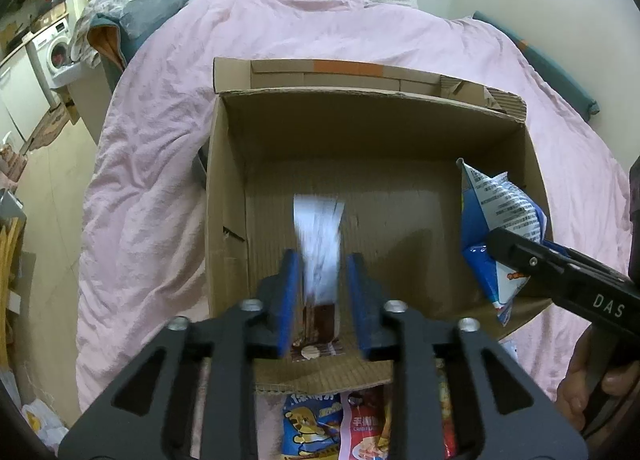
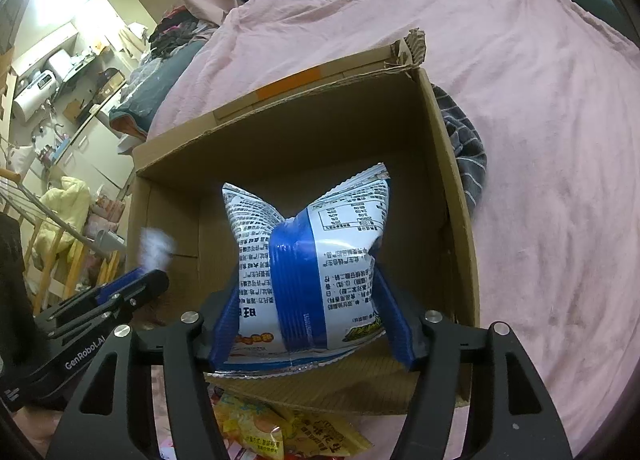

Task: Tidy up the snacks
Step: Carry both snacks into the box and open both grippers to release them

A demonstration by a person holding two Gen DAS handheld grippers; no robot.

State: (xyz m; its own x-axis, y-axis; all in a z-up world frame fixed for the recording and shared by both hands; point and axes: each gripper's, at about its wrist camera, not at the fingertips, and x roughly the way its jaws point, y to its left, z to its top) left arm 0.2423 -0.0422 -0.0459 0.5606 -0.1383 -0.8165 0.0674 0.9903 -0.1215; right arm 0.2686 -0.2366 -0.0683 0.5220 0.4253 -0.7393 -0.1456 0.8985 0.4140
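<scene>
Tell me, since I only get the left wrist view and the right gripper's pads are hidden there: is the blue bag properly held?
Observer: Yes. The right gripper has both pads pressed on the blue and white bag, pinching its middle.
Operator: Anything beside the box?
Observer: A dark striped cloth lies against the outside of the cardboard box, at its right-hand wall.
Operator: More snacks waiting?
Observer: Yellow packets lie in front of the near wall.

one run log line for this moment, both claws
left claw: open, blurred white packet between pads, over cardboard box | right claw: blue-white bag between pads, over box | bed: more snacks
</scene>
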